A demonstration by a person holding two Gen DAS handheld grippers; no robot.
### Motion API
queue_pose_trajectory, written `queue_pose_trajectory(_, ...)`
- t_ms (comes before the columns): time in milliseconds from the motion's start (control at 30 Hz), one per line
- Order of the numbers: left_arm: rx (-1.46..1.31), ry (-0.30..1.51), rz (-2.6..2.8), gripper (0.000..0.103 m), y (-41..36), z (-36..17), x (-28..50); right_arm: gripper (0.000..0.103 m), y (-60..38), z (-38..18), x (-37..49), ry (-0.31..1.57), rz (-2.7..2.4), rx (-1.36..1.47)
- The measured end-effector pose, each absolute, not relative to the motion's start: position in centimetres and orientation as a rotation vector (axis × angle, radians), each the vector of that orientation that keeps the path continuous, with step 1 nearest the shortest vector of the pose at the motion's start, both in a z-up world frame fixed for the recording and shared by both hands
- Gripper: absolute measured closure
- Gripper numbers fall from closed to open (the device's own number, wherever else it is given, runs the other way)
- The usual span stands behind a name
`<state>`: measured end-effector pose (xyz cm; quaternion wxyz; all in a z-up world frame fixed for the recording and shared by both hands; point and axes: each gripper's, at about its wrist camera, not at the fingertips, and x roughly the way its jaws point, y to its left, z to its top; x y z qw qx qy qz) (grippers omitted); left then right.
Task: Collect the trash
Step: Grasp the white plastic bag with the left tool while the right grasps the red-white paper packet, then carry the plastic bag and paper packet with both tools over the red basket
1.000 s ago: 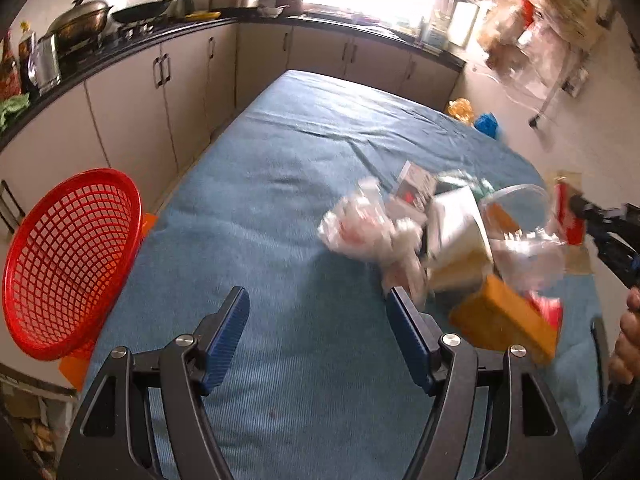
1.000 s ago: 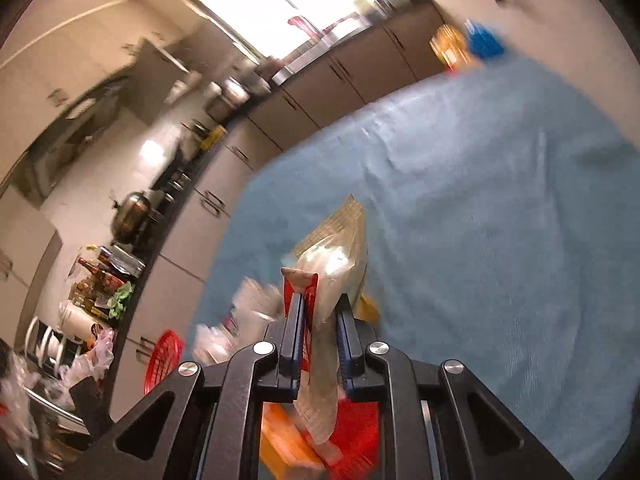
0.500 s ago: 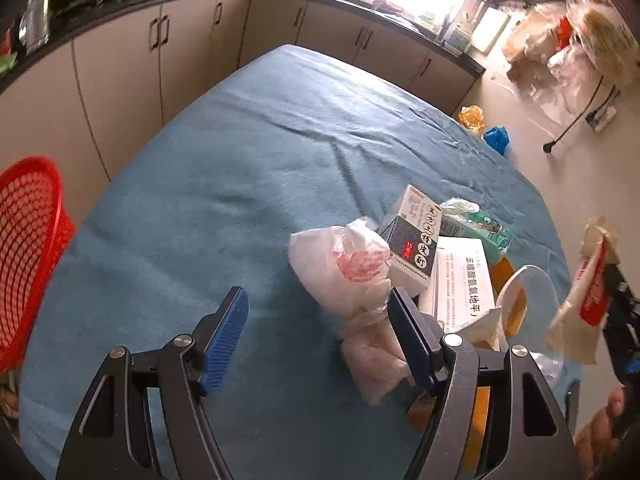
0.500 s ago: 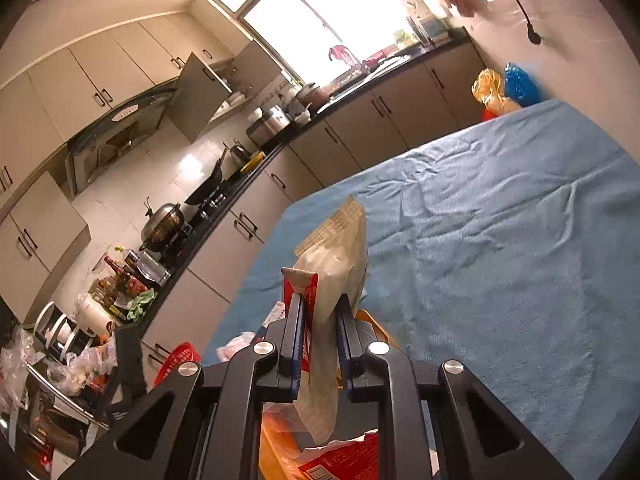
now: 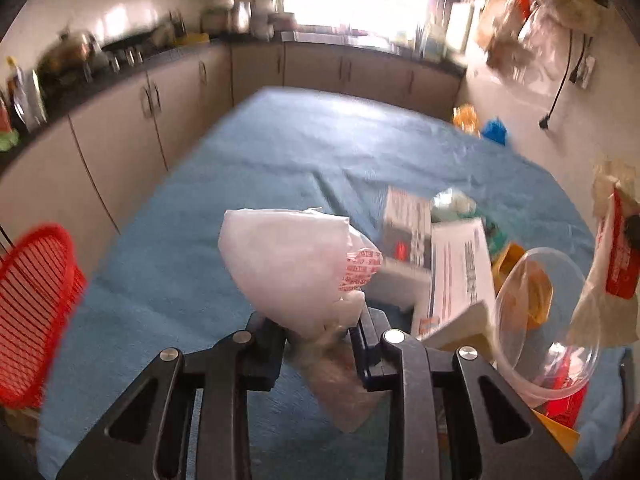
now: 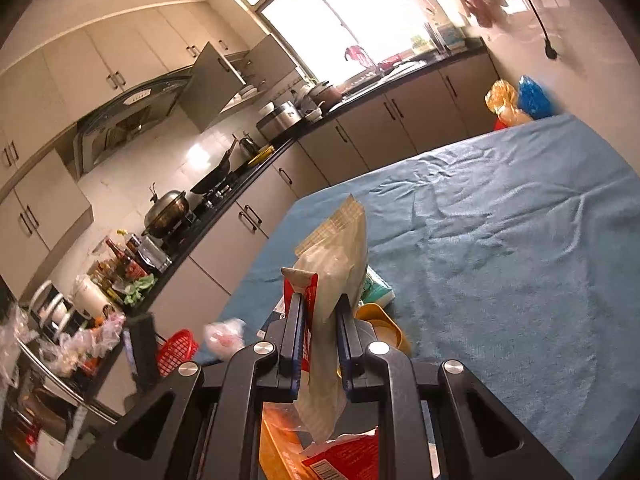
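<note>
My left gripper [image 5: 314, 326] is closing its jaws on a white plastic bag with red print [image 5: 292, 264], and the pads pinch the bag's crumpled lower end above the blue tablecloth [image 5: 320, 152]. The same bag [image 6: 224, 334] shows small and blurred at lower left in the right wrist view. My right gripper [image 6: 320, 308] is shut on a beige and red snack wrapper [image 6: 340, 256] that stands up between its fingers. That wrapper [image 5: 600, 280] also hangs at the right edge of the left wrist view. A red mesh basket [image 5: 36, 312] stands off the table's left side.
A trash pile lies right of the bag: a white printed box [image 5: 460, 272], a dark-printed carton [image 5: 406, 228], a green packet [image 5: 456, 202] and a clear plastic bowl [image 5: 548, 320]. An orange box [image 6: 276, 440] and red packet [image 6: 348, 456] lie under my right gripper. Kitchen cabinets [image 5: 120, 148] run along the left.
My left gripper moved in on the white bag and its jaws went from wide open to pinching it. The right gripper kept its hold on the wrapper and rolled a little.
</note>
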<state>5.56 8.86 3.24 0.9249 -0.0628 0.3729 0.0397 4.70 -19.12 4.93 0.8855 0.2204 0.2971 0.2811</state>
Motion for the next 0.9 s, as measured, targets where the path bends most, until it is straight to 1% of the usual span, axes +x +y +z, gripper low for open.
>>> queue_pose_trajectory(67, -0.136, 0.691, 0.086, 0.076, 9.0, 4.2, 4.9, 0.087, -18.6, 5.1, 4.4, 0.602, 0.580, 0.432)
queue_pose_trajectory(167, -0.116, 0.637, 0.107, 0.076, 8.8, 5.0, 4.6, 0.087, -18.0, 5.3, 3.8, 0.565, 0.562, 0.393)
queue_pose_trajectory(400, -0.106, 0.630, 0.092, 0.076, 8.6, 5.2, 4.6, 0.087, -18.2, 5.8, 3.0, 0.508, 0.541, 0.378)
queue_pose_trajectory(533, -0.092, 0.620, 0.093, 0.076, 8.6, 5.4, 4.1, 0.087, -19.4, 6.8, 2.2, 0.441, 0.501, 0.379)
queue_pose_trajectory(900, -0.087, 0.621, 0.088, 0.076, 8.6, 5.3, 3.7, 0.087, -19.4, 7.1, 1.7, 0.427, 0.545, 0.393)
